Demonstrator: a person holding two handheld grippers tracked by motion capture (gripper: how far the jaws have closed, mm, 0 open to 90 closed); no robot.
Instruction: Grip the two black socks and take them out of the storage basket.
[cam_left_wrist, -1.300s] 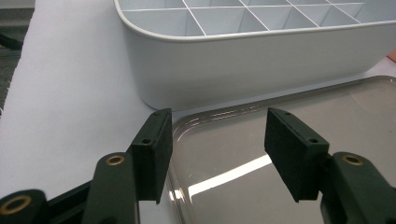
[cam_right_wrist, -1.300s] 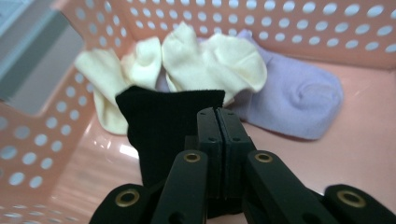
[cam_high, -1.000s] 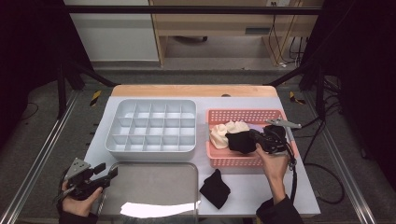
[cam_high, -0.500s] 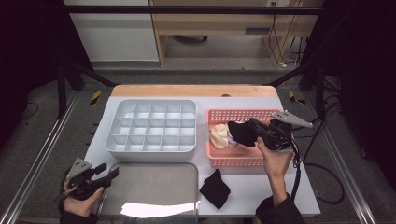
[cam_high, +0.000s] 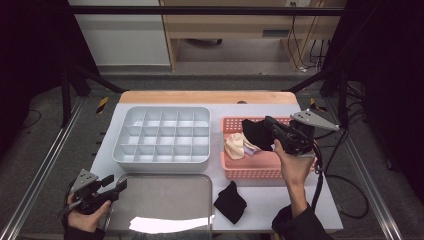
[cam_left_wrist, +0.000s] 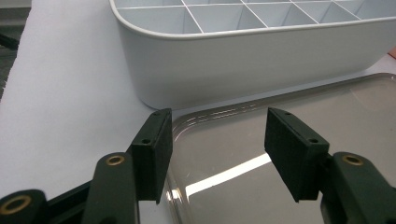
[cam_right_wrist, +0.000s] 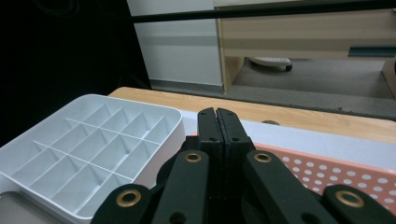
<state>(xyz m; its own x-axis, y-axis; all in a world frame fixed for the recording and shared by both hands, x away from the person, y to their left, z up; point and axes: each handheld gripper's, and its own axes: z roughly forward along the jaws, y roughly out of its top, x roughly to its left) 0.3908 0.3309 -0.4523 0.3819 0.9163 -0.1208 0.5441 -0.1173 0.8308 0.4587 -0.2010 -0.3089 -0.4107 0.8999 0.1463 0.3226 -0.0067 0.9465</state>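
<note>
My right gripper (cam_high: 268, 124) hangs above the pink basket (cam_high: 250, 173), shut on a black cloth (cam_high: 256, 136) that dangles from its jaws over the basket's left half. In the right gripper view the jaws (cam_right_wrist: 218, 115) are pressed together. A cream cloth (cam_high: 234, 146) lies in the basket under the black one. My left gripper (cam_high: 119, 184) rests at the front left, open, with nothing between its pads (cam_left_wrist: 152, 154). It sits over the left edge of the metal tray (cam_left_wrist: 261, 154).
A white compartment box (cam_high: 162, 135) stands left of the basket, its front wall (cam_left_wrist: 252, 60) close ahead of the left gripper. A second black cloth (cam_high: 230, 201) lies on the white table in front of the basket. The metal tray (cam_high: 160, 200) lies below the box.
The right gripper has risen with the black cloth, lifting it up from the basket. The left gripper has stayed where it was.
</note>
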